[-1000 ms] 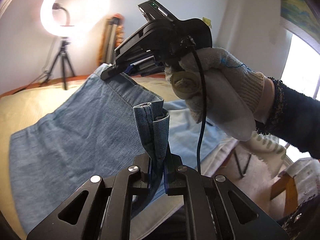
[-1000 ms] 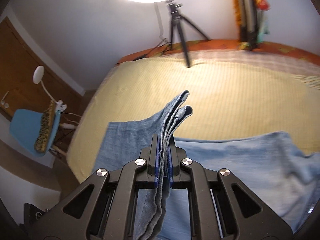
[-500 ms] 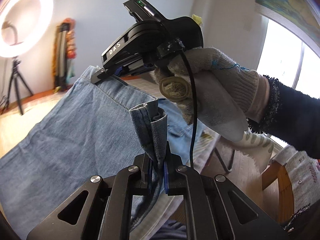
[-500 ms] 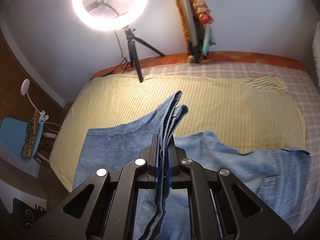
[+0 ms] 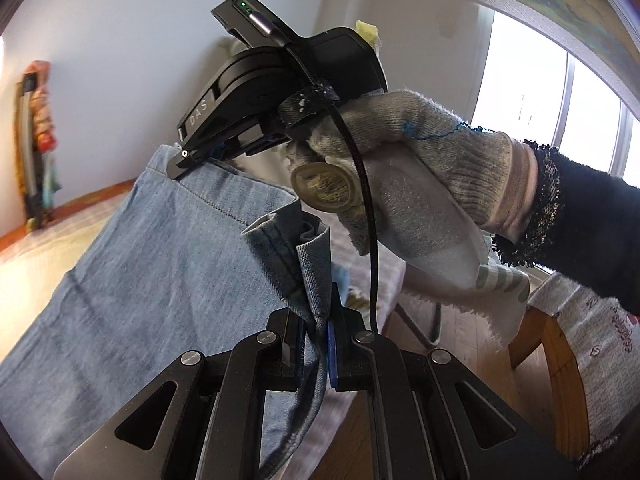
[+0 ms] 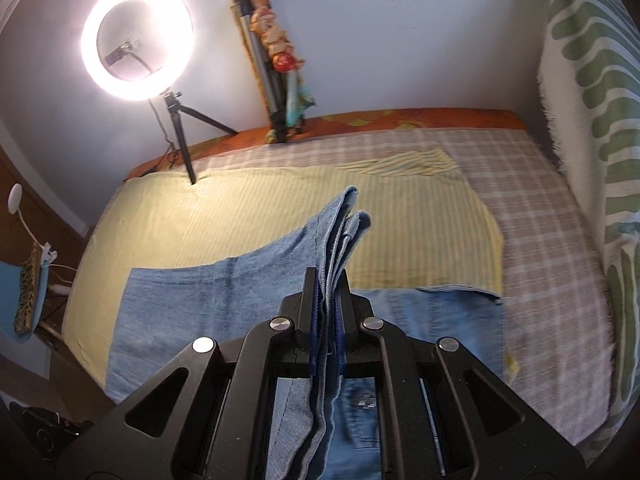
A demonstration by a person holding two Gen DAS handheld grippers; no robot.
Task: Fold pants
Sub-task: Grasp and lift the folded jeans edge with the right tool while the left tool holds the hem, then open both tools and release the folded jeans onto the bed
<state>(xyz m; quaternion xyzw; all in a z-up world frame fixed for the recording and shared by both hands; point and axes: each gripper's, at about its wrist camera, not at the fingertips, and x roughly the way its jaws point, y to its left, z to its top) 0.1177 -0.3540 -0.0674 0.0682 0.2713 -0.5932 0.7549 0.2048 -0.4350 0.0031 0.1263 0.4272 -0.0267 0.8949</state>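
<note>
Left wrist view: the left gripper (image 5: pixel 316 320) is clamped on a bunched hem edge of the blue denim pants (image 5: pixel 140 280), whose cloth spreads to the left of its jaws, while beyond and above them the right gripper (image 5: pixel 188 160), held in a gloved hand (image 5: pixel 400 168), pinches the far hem corner. Right wrist view: the right gripper (image 6: pixel 326 312) is closed on several stacked denim layers (image 6: pixel 340 232) standing up between its pads; the rest of the pants lies below and to both sides of it on the yellow striped sheet (image 6: pixel 240 216), with a lit ring light (image 6: pixel 138 40) far beyond.
</note>
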